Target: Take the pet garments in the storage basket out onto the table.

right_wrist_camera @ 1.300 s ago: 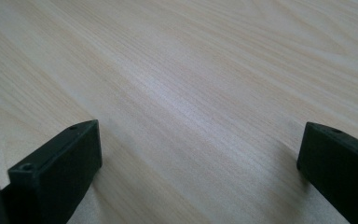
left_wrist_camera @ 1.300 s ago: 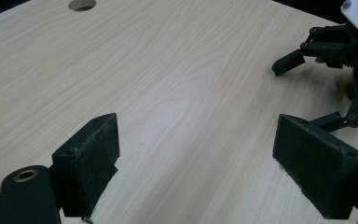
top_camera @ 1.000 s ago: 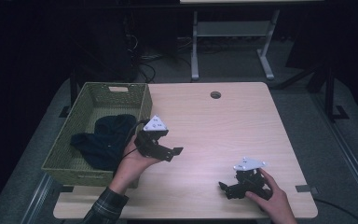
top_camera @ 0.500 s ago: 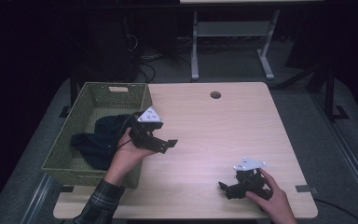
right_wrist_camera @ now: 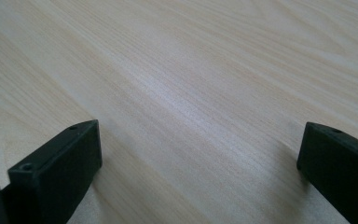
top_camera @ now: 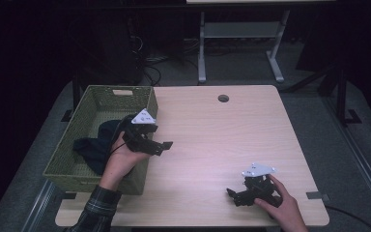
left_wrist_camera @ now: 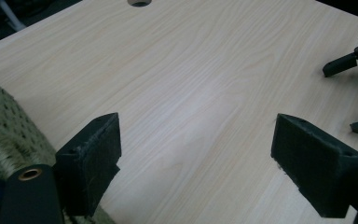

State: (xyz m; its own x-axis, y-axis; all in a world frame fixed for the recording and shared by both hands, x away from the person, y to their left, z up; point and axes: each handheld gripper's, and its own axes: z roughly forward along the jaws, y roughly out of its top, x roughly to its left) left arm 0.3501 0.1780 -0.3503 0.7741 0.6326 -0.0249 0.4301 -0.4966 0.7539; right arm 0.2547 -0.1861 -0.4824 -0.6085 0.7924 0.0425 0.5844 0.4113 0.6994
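A green woven basket (top_camera: 77, 182) stands at the table's left edge with a dark cloth (top_camera: 92, 147) lying in it. My left gripper (top_camera: 163, 146) hovers over the basket's right rim, its jaws pointing right across the table. Its jaws stand wide apart and empty in the left gripper view (left_wrist_camera: 196, 163), with the basket's wall (left_wrist_camera: 0, 135) at the lower left. My right gripper (top_camera: 232, 195) rests low near the table's front right, jaws pointing left. It is open (right_wrist_camera: 198, 154) over bare wood with nothing between its fingers.
The light wooden table (top_camera: 212, 140) has a round cable hole (top_camera: 223, 98) near its far edge. A white desk frame (top_camera: 241, 38) stands on the dark floor behind. The right gripper's jaw tips (left_wrist_camera: 340, 65) show far off in the left gripper view.
My left gripper has moved left and back, from over the table toward the basket's right rim. The right gripper has stayed in place.
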